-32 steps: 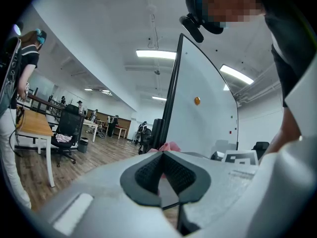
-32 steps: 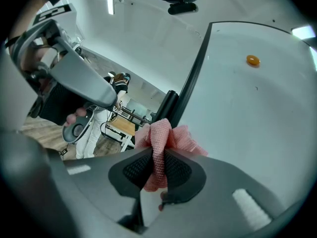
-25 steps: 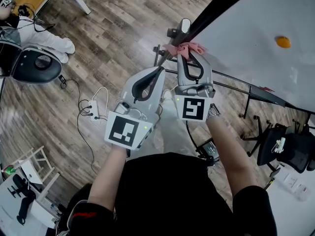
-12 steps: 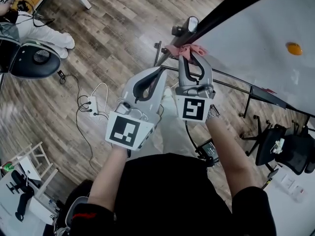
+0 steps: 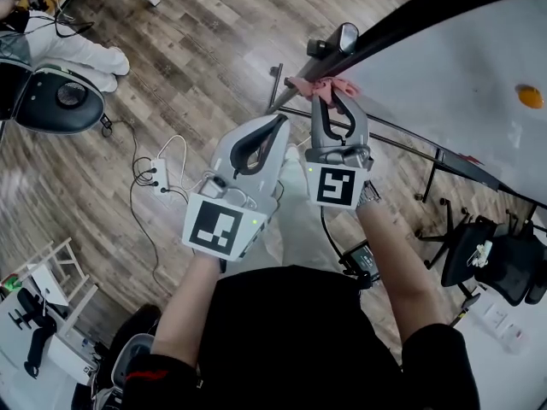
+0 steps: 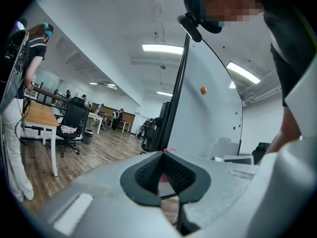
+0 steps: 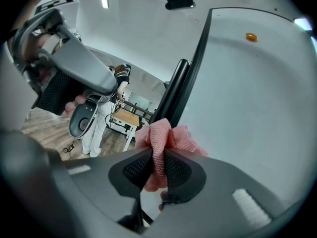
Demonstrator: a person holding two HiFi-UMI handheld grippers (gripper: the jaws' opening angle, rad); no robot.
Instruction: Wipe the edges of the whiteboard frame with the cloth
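The whiteboard [image 5: 461,67] leans across the upper right of the head view, its black frame edge [image 5: 402,20] running diagonally. My right gripper [image 5: 329,99] is shut on a pink cloth [image 5: 326,85], which is pressed against the low end of that frame. In the right gripper view the cloth [image 7: 166,135] bunches out between the pads and touches the black frame [image 7: 193,68]. My left gripper [image 5: 279,123] hangs just left of it, shut on nothing and clear of the frame. In the left gripper view, the frame [image 6: 176,98] rises ahead of the left gripper [image 6: 162,170].
An orange magnet [image 5: 530,96] sticks to the board. A clamp [image 5: 340,39] sits on the frame above the cloth. The board's stand bars [image 5: 427,156] cross below. On the wood floor are a power strip with cables [image 5: 158,173], a black chair [image 5: 51,101] at left and another [image 5: 500,259] at right.
The head view has swung a little, so the board and magnet sit further right. The right gripper keeps the cloth on the frame's low end. The left gripper has hardly moved.
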